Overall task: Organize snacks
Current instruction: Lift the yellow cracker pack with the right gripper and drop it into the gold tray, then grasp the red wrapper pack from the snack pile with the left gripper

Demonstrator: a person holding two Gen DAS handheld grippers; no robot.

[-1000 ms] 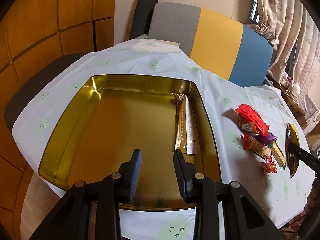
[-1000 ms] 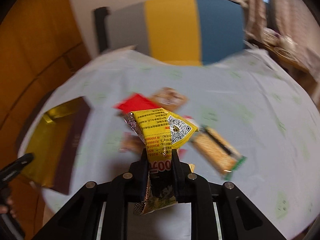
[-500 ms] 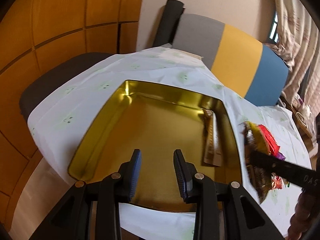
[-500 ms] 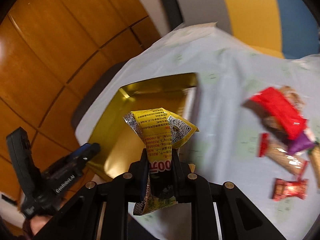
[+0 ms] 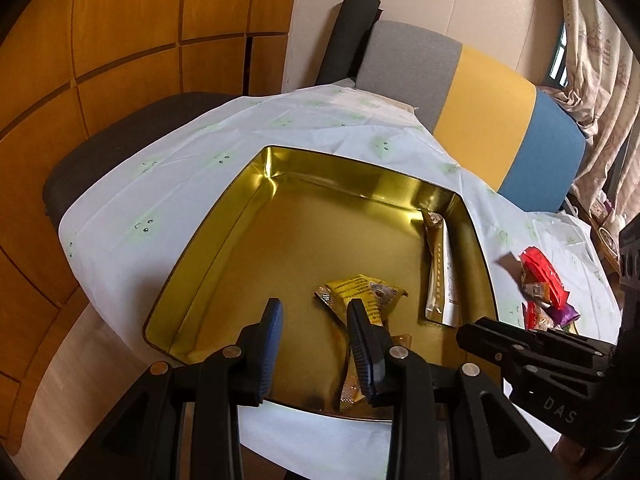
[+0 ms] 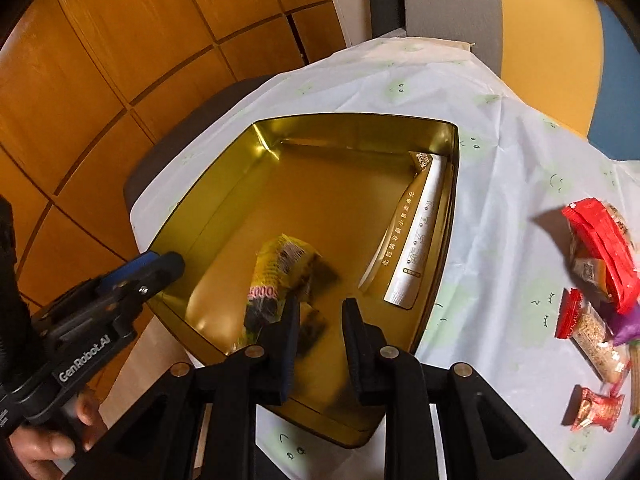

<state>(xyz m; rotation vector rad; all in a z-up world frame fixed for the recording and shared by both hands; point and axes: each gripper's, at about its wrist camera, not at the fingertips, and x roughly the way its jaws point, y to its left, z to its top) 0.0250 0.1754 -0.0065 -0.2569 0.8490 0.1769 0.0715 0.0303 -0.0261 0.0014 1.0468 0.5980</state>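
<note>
A gold tin point(image 5: 224, 220) point(image 6: 208, 200) lies open on the white tablecloth. My right gripper point(image 6: 320, 320) hangs over its near part, its jaws opening with nothing between them. The yellow snack packet point(image 6: 280, 272) is blurred just beyond the left finger, loose in the tin; in the left wrist view the yellow packet point(image 5: 360, 292) lies on the tin floor. A long white packet point(image 5: 438, 280) point(image 6: 416, 248) leans along the tin's right wall. My left gripper point(image 5: 314, 320) is open and empty over the tin's near edge. Loose snacks point(image 6: 600, 248) point(image 5: 544, 280) lie right of the tin.
A grey, yellow and blue chair back point(image 5: 480, 92) stands behind the table, with wooden wall panels point(image 5: 120, 40) to the left. A dark seat point(image 5: 120, 148) sits under the cloth's left edge. A hand point(image 6: 44, 444) holds the left gripper point(image 6: 160, 268). The right gripper point(image 5: 480, 332) reaches in from the right.
My right gripper swung left from the snack pile to above the tin and let go of the yellow packet, which is now in the tin. The left gripper shifted slightly, still open.
</note>
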